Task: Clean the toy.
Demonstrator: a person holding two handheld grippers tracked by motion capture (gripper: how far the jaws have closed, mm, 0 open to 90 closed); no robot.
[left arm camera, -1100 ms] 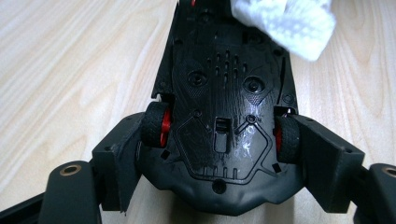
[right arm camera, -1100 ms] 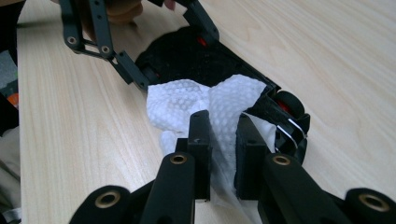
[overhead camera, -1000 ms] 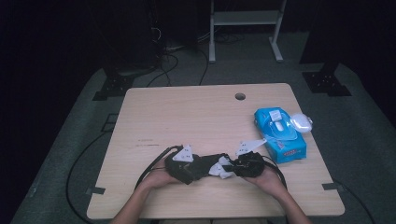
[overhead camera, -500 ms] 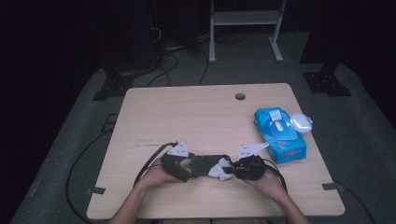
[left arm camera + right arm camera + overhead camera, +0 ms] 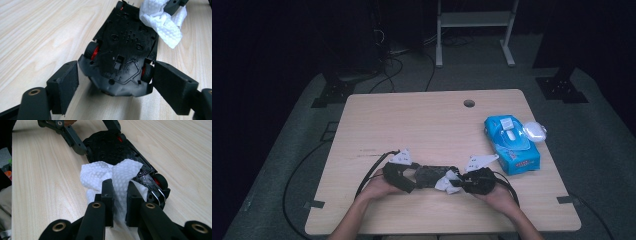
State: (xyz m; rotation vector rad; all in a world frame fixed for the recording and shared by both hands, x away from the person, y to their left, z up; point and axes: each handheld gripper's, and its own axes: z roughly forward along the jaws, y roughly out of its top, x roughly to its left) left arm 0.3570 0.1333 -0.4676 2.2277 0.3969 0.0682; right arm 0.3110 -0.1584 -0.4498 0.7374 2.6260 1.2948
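Left gripper (image 5: 113, 82): jaws spread wide, clasping the rear flanks of an upturned black toy car (image 5: 122, 50). Right gripper (image 5: 119, 195): jaws pinching a white wipe (image 5: 112, 176) pressed against the car's far end.

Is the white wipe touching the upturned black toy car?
Touching. The right gripper view shows the white wipe, pinched in the right gripper, lying right on the toy car's black underside.

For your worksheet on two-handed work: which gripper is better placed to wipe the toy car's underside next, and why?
The right gripper: it pinches the white wipe against the upturned toy car, while the left gripper brackets the car's end.
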